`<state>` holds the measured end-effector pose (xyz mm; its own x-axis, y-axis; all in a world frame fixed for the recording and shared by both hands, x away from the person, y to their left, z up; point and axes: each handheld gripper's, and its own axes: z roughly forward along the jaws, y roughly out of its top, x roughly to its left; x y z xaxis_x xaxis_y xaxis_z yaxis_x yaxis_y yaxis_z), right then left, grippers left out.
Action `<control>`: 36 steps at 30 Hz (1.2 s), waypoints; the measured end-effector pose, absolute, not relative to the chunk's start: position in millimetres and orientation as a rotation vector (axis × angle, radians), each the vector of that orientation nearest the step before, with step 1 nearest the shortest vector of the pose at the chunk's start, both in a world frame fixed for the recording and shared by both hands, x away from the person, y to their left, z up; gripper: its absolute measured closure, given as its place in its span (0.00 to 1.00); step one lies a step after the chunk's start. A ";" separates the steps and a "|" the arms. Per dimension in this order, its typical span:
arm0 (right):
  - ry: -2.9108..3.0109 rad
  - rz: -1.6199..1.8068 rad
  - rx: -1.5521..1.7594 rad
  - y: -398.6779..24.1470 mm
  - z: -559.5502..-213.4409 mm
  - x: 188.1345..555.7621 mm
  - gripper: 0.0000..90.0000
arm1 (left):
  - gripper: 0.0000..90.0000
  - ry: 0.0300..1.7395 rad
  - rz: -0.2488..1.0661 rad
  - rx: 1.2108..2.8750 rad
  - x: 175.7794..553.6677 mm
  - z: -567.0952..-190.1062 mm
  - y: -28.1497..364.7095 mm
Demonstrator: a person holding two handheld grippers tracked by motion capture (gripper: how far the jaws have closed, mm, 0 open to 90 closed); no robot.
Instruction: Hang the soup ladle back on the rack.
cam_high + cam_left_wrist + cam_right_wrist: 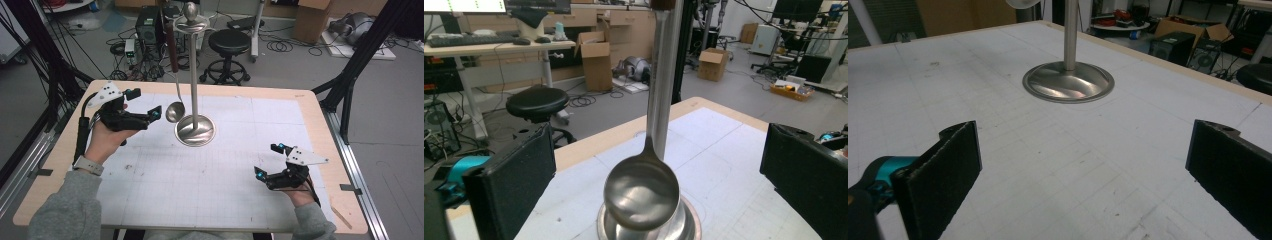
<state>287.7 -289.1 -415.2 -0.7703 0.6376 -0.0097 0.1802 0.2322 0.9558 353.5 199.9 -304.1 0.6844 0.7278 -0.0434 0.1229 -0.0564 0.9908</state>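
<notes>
The left gripper (146,103) stood with jaws spread wide and empty, just beside the ladle (175,111) hanging from the stand (195,131), while the right gripper (268,161) gaped open, holding nothing.

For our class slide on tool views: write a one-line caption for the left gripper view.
Open left gripper faces a ladle hanging from a metal stand on the table.

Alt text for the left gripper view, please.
A steel ladle hangs from a metal stand, its bowl just above the stand's round base, centred between the left gripper's two open black jaws. Behind the white table are a black stool and cardboard boxes.
</notes>
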 end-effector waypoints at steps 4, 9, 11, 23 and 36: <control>2.115 1.555 0.744 -288.4 -415.5 287.9 0.00 | 0.02 0.720 0.573 1.558 347.7 -312.4 208.6; 2.106 1.565 0.758 -289.8 -415.0 287.9 0.00 | 0.02 0.715 0.575 1.524 341.0 -321.8 217.3; 2.104 1.565 0.766 -290.4 -414.7 287.7 0.00 | 0.02 0.711 0.583 1.529 339.1 -325.7 219.4; 2.093 1.576 0.772 -292.1 -414.0 287.6 0.00 | 0.02 0.708 0.598 1.527 325.4 -350.6 229.0; 2.064 1.590 0.783 -295.5 -413.0 287.9 0.00 | 0.02 0.787 0.596 1.551 312.3 -383.4 245.6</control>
